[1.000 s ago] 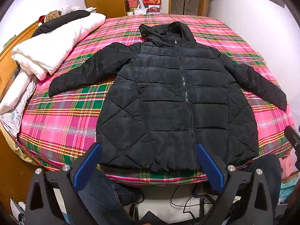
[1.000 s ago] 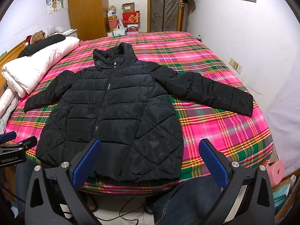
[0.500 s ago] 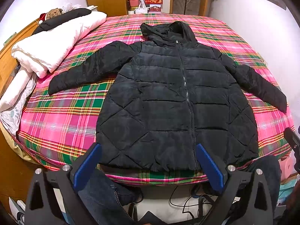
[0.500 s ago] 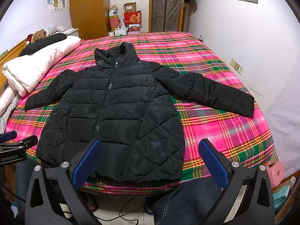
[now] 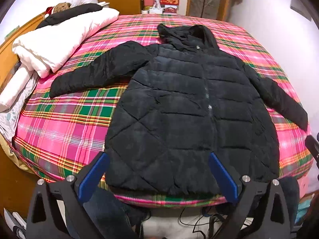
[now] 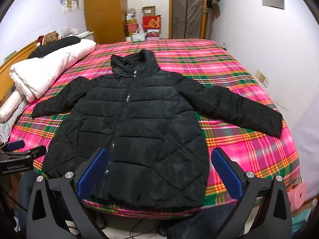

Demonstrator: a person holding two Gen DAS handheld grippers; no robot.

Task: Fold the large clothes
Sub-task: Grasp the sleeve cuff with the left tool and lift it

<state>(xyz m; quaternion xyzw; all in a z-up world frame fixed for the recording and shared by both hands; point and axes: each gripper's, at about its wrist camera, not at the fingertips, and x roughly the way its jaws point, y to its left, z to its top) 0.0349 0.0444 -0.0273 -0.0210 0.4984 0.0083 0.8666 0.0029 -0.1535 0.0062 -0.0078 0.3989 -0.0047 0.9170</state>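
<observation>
I see a black quilted puffer jacket with a hood lying flat and face up on a bed covered with a pink, green and yellow plaid sheet. Its long axis runs from the near edge of the bed toward the far side: the hem sits at the near edge, closest to me, and the hood points away toward the wooden wardrobe and the stacked boxes at the back wall. The front zipper is closed and runs along that axis. Both sleeves are spread outward and angle down toward the near side, one sleeve reaching toward the folded white duvet by the headboard, the other sleeve stretching toward the white wall. My left gripper hovers over the hem with its blue-padded fingers spread wide and nothing between them. My right gripper hangs likewise over the hem, jaws wide apart and empty. In the right wrist view, the left gripper's tips show at the left edge, beside the bed.
</observation>
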